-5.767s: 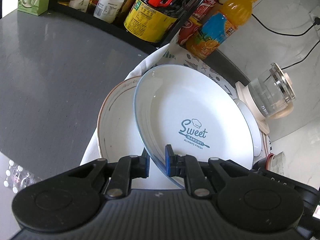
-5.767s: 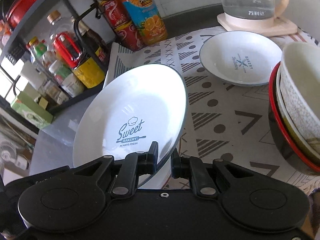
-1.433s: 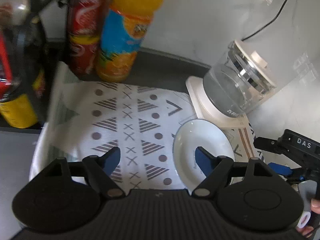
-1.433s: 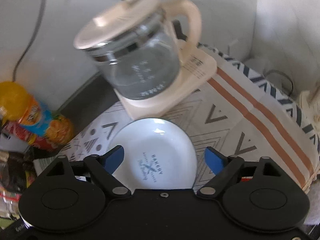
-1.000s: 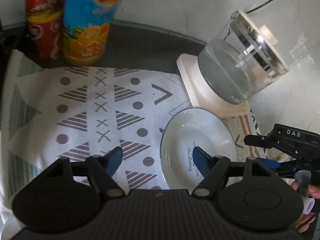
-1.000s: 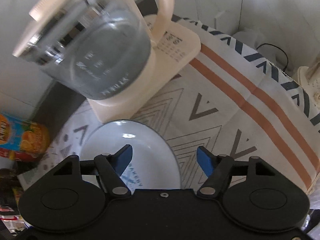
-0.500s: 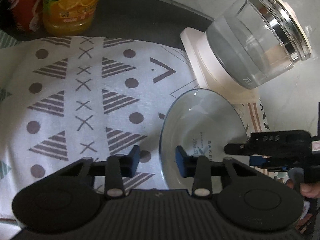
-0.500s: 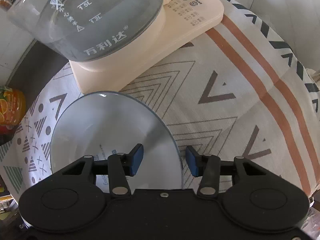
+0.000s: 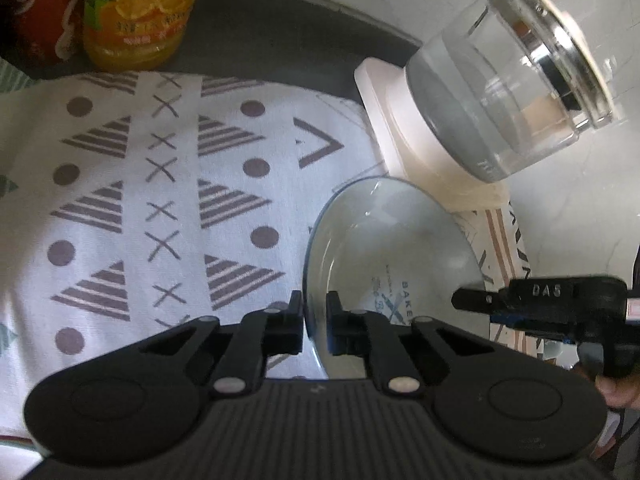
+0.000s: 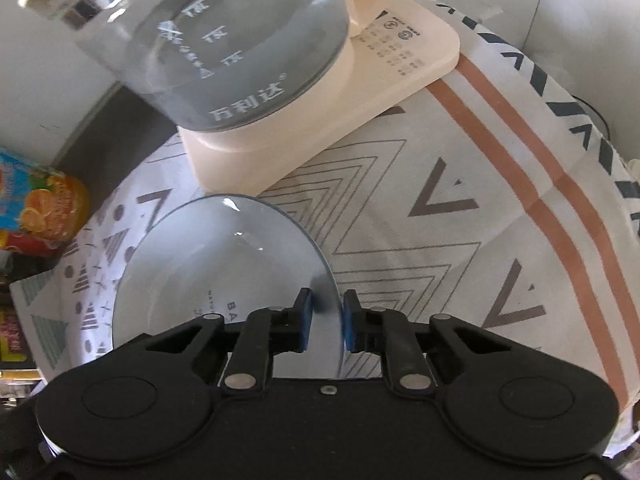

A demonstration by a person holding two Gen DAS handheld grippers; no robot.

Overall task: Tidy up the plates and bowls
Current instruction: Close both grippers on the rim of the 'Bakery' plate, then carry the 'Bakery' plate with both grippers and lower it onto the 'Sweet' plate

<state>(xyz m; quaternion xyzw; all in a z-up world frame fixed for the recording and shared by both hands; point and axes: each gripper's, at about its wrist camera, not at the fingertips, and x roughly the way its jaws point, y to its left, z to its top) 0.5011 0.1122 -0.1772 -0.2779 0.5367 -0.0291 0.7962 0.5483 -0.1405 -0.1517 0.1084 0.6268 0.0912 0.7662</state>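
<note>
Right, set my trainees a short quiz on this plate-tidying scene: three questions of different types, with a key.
1. True or false: the glass kettle stands on a cream base.
2. What is the left gripper shut on? A: the small plate at its rim. B: the kettle's handle. C: a bottle cap.
3. What stands next to the red can beyond the patterned cloth?

Key: 1 true. 2 A. 3 the orange juice bottle.
</note>
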